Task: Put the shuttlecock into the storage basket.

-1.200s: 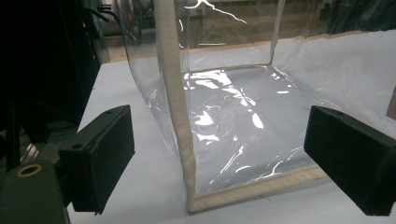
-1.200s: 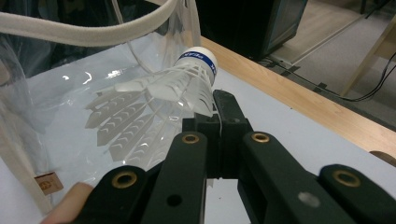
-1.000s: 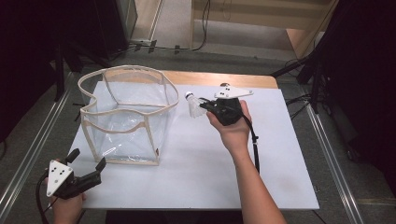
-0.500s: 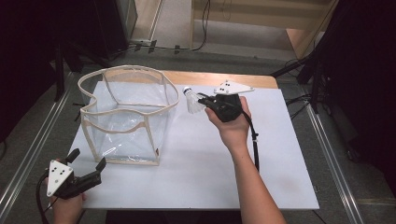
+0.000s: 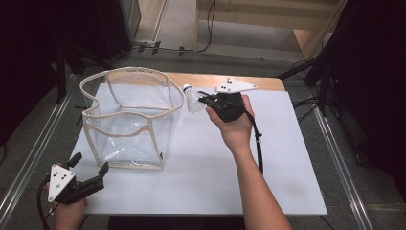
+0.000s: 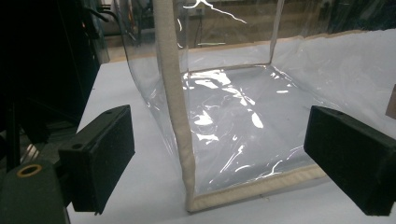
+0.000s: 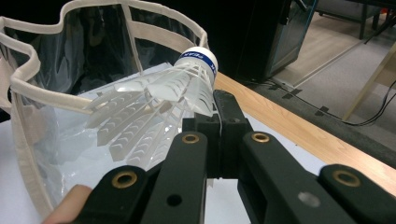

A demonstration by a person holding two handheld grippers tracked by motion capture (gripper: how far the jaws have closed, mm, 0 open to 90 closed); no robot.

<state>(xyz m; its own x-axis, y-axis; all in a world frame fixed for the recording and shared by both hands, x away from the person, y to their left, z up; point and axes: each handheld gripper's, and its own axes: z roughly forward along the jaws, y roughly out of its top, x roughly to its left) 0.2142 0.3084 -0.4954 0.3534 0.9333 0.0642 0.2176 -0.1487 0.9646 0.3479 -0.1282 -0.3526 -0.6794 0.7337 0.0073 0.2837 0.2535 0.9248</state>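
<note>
Moved closer to the clear bag's [image 5: 129, 120] rim, the right gripper [image 5: 205, 100] clamps a shuttlecock [image 5: 192, 98]; the left gripper [image 5: 88, 170] gapes wide at the table's [image 5: 268, 172] near-left corner.

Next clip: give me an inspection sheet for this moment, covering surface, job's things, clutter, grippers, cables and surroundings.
Surface: white board on a wooden table.
Job's things: clear bag with cream trim, standing open, nothing inside; shuttlecock, white feathers, blue band on its cork.
Clutter: nothing seen.
Grippers: right gripper shut on the shuttlecock, held beside the bag's rim; left gripper open at the bag's near corner, touching nothing.
Cables: one trails from each gripper.
Surroundings: dark stands, floor cables, metal rails.
</note>
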